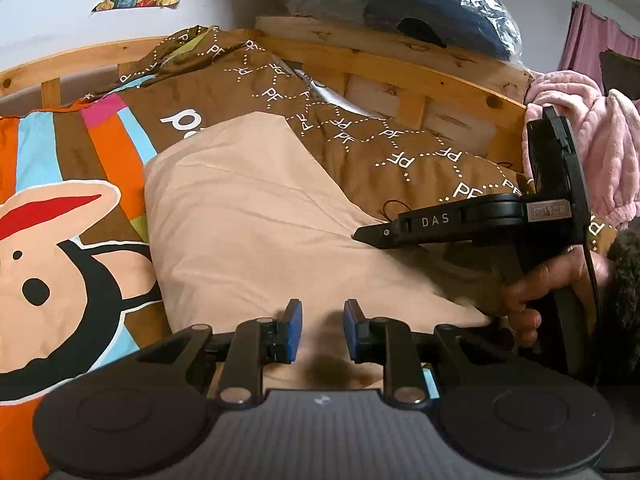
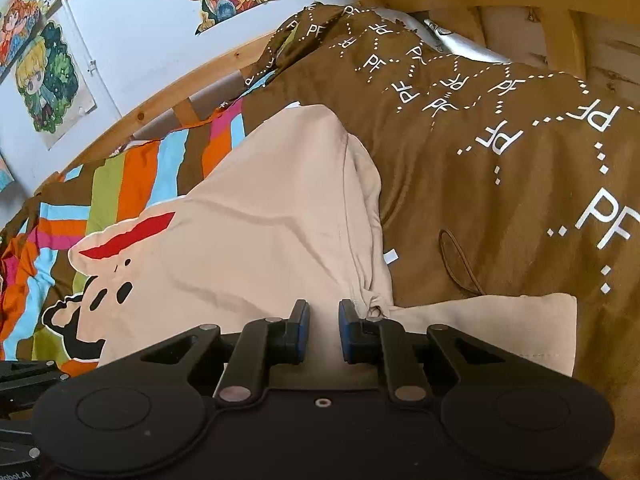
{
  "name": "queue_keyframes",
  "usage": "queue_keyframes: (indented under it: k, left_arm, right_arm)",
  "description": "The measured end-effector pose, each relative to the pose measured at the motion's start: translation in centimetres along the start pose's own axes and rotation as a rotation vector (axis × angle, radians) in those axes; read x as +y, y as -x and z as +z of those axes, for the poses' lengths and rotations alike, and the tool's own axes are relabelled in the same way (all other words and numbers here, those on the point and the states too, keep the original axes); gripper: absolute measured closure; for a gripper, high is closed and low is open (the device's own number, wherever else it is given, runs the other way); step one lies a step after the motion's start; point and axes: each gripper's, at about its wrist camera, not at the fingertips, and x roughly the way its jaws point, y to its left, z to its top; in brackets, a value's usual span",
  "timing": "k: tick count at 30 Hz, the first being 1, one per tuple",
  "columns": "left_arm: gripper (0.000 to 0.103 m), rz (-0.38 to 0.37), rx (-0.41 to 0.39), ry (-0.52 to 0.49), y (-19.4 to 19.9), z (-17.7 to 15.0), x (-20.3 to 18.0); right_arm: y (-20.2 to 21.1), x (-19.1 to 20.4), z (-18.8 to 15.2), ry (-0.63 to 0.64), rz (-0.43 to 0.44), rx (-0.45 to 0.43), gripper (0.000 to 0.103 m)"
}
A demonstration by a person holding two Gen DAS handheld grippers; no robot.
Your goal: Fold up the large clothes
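Observation:
A large beige garment (image 1: 256,216) lies on the bed, partly folded, its fold edge running diagonally. In the right wrist view the garment (image 2: 272,232) shows a sleeve (image 2: 492,320) sticking out to the right. My left gripper (image 1: 322,316) is open just above the garment's near edge, with nothing between its blue pads. My right gripper (image 2: 323,320) is open over the garment near the sleeve seam; it also shows in the left wrist view (image 1: 372,236), lying sideways on the cloth's right edge, held by a hand.
The bed has a striped cartoon-print cover (image 1: 60,264) and a brown "PF" patterned duvet (image 2: 500,152) bunched at the back right. A wooden bed frame (image 1: 400,68) runs behind. A pink fleece (image 1: 592,144) hangs at right. Posters (image 2: 52,80) on the wall.

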Motion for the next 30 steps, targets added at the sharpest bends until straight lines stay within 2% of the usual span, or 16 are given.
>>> queue_keyframes:
  k: [1,2,3,6,9,12,14,17,18,20,21,24,27,28,30]
  left_arm:
    - [0.074,0.002,0.000,-0.002,0.1,0.1,-0.1]
    - [0.064,0.006,-0.001,-0.005,0.2,0.4,-0.1]
    - [0.048,0.007,-0.006,-0.004,0.4,0.6,0.0]
    - [0.032,0.003,-0.057,0.028,1.5,1.7,0.5]
    - [0.019,0.037,-0.114,0.057,2.5,2.4,1.8]
    - [0.015,0.087,-0.131,0.119,2.7,2.7,4.3]
    - [0.015,0.079,-0.107,0.185,2.1,2.6,6.5]
    - [0.015,0.004,-0.029,0.291,0.0,2.4,9.8]
    - [0.015,-0.024,-0.005,0.324,-0.7,2.2,10.7]
    - [0.015,-0.081,0.046,0.380,-2.2,1.8,12.2]
    - [0.015,-0.112,0.068,0.395,-2.8,1.6,12.8]
    - [0.015,-0.178,0.106,0.406,-4.3,1.2,13.7]
    - [0.011,-0.223,0.131,0.422,-5.1,1.0,14.2]
    - [0.010,-0.227,0.134,0.422,-5.3,0.9,14.3]
    - [0.007,-0.230,0.136,0.419,-5.4,0.8,14.4]
  right_arm:
    - [0.0,-0.1,0.0,-0.003,0.004,-0.001,0.084]
    - [0.0,-0.1,0.0,-0.008,0.009,-0.002,0.083]
    - [0.0,-0.3,0.0,-0.012,0.015,-0.002,0.081]
    - [0.1,-0.3,0.0,-0.025,0.046,-0.008,0.069]
    - [0.5,0.0,0.0,-0.022,0.065,-0.030,0.059]
    - [1.3,0.2,0.2,-0.013,0.071,-0.078,0.048]
    - [1.8,0.1,0.5,-0.018,0.074,-0.109,0.042]
    - [2.1,-0.3,0.9,-0.018,0.083,-0.123,0.036]
    - [2.2,-0.3,1.0,-0.010,0.084,-0.125,0.027]
    - [2.3,-0.5,1.4,0.006,0.021,-0.133,0.010]
    - [2.3,-0.8,1.6,-0.001,0.017,-0.136,0.010]
    - [1.0,-2.7,3.3,-0.069,0.117,-0.047,0.011]
    - [-1.4,-3.5,5.0,-0.046,0.179,0.084,0.010]
    - [-2.4,-3.7,5.5,-0.029,0.188,0.131,0.010]
    - [-4.2,-4.0,5.9,-0.006,0.149,0.206,0.010]
